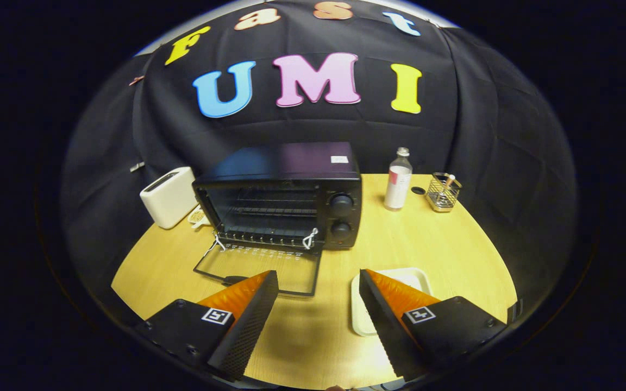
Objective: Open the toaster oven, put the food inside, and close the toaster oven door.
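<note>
The toaster oven (286, 195) door (261, 269) lies flat; the tool (318, 288) gapes, released; that light, stiff tray (394, 277) wants gripping at its rim.

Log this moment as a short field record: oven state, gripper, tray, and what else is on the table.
toaster oven: black, at the back of the table, rack visible inside
oven door: open, folded down flat on the wooden table
gripper: open, nothing between the fingers, just short of the door
tray: pale, partly behind the right finger; its contents cannot be told
white toaster: left of the oven
bottle: upright, right of the oven
wire basket: right of the bottle
</note>
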Tool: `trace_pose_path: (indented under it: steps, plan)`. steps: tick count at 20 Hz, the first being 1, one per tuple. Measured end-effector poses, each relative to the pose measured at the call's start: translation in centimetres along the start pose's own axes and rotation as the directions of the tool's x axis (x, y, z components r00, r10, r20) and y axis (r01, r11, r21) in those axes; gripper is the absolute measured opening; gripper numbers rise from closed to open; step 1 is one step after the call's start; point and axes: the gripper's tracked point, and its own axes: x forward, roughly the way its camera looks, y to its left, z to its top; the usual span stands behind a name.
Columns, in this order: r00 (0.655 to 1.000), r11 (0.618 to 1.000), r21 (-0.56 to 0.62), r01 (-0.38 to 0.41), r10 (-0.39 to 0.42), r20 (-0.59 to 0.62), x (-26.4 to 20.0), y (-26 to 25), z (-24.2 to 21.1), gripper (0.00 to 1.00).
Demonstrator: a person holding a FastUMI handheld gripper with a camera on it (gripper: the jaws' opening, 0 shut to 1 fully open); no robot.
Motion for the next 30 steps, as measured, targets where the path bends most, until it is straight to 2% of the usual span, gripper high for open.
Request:
trace_pose_path:
  steps: [3,6,11,17,23,30]
  plan:
    - [0.998,0.999,0.028,-0.018,0.020,-0.056,0.1,-3.0,-0.1,0.97]
    - [0.993,0.996,0.066,-0.051,0.058,-0.100,0.3,-5.7,-0.4,1.00]
    - [0.980,0.992,0.098,-0.074,0.091,-0.179,1.7,-10.1,-2.7,1.00]
    - [0.967,0.986,0.161,-0.035,0.074,-0.243,3.3,-15.3,-5.0,1.00]
    - [0.924,0.950,0.310,-0.031,0.145,-0.353,4.7,-17.4,-8.1,1.00]
    - [0.904,0.968,0.251,0.016,0.093,-0.417,7.4,-20.7,-11.1,0.99]
